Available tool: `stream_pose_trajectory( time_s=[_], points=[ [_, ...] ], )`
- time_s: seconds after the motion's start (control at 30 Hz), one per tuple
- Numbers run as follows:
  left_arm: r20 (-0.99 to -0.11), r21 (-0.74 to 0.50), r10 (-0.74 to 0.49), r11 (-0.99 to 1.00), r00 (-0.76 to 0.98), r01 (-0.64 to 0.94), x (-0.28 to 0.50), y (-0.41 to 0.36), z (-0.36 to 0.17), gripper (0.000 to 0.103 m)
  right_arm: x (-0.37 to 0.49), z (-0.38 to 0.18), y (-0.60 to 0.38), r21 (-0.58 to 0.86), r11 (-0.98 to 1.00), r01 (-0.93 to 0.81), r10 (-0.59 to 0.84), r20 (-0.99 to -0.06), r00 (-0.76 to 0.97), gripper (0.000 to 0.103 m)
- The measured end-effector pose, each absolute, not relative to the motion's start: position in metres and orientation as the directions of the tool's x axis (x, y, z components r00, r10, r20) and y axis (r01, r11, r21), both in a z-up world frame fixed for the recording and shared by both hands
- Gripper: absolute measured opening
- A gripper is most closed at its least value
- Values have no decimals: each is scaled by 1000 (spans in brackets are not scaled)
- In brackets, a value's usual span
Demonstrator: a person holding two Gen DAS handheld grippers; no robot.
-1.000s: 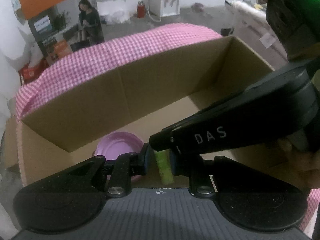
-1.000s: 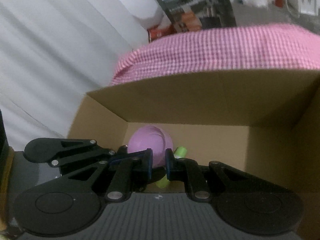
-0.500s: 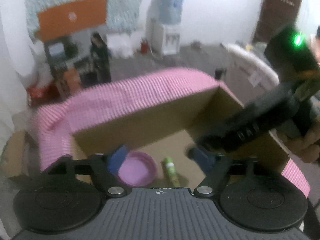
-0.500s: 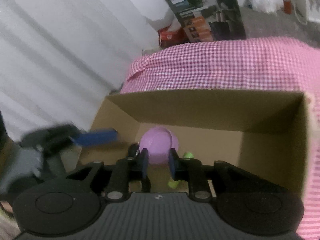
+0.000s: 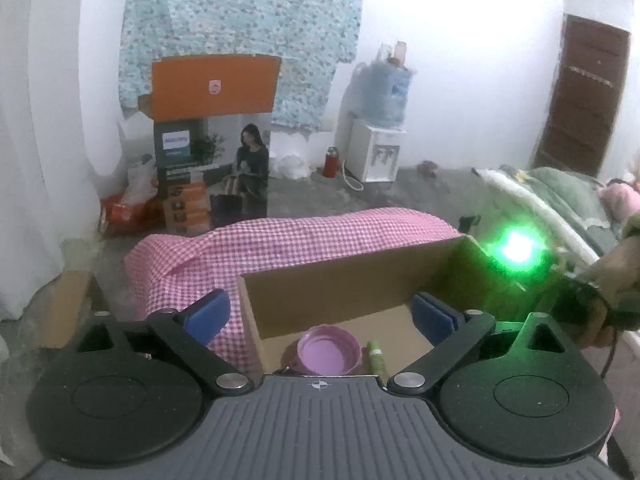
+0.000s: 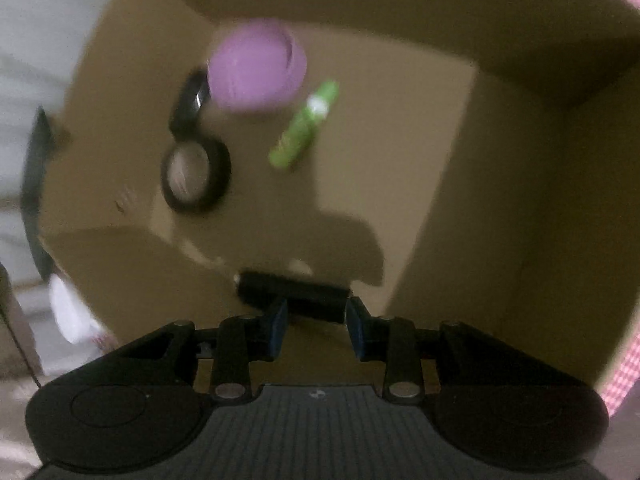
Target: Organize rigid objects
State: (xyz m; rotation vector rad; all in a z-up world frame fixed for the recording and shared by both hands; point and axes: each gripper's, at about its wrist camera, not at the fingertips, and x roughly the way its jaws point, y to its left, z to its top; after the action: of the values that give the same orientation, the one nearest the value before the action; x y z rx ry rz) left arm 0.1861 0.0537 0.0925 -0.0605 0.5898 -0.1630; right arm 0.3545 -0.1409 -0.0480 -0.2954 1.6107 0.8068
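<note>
An open cardboard box [image 5: 340,288] stands on a pink checked cloth [image 5: 280,236]. Inside lie a purple bowl [image 5: 328,354], a green tube [image 5: 375,356], a black tape roll [image 6: 196,176] and a second black ring [image 6: 192,100]. My left gripper [image 5: 320,314] hangs above the box's near side, its jaws opening wide with nothing between them. My right gripper [image 6: 316,320] points down into the box [image 6: 380,160], jaws opening a little. A black oblong thing [image 6: 294,294] lies just beyond its fingertips, blurred; the pads do not seem to press on it.
A person's hand [image 5: 612,280] holds the right device, whose green light [image 5: 516,248] glows at the box's right end. Behind the table are printed cartons [image 5: 212,160], a water dispenser [image 5: 376,152], a brown door [image 5: 584,92] and a bed [image 5: 560,196].
The left gripper went from shut to wide open and rose back from the box. The right gripper tipped down into the box and its jaws parted; a black oblong thing now shows at its tips.
</note>
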Motion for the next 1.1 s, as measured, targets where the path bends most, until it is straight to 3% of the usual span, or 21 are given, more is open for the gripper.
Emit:
stream_pose_trajectory(
  time_s=[0.2,0.6,1.1],
  points=[
    [-523,-98,-171,985,835,141,176,58,88,98,355,-60,-118,281,710,-646,133,-954,-269,35],
    [-514,-125,-164,985,842,115,171,70,83,98,364,-28,-83,274,691,-669,254,-958,-131,33],
    [-514,-157,-151,984,844,81,164,76,85,98,357,-8,-95,182,696,-695,269,-963,17,35]
  ],
)
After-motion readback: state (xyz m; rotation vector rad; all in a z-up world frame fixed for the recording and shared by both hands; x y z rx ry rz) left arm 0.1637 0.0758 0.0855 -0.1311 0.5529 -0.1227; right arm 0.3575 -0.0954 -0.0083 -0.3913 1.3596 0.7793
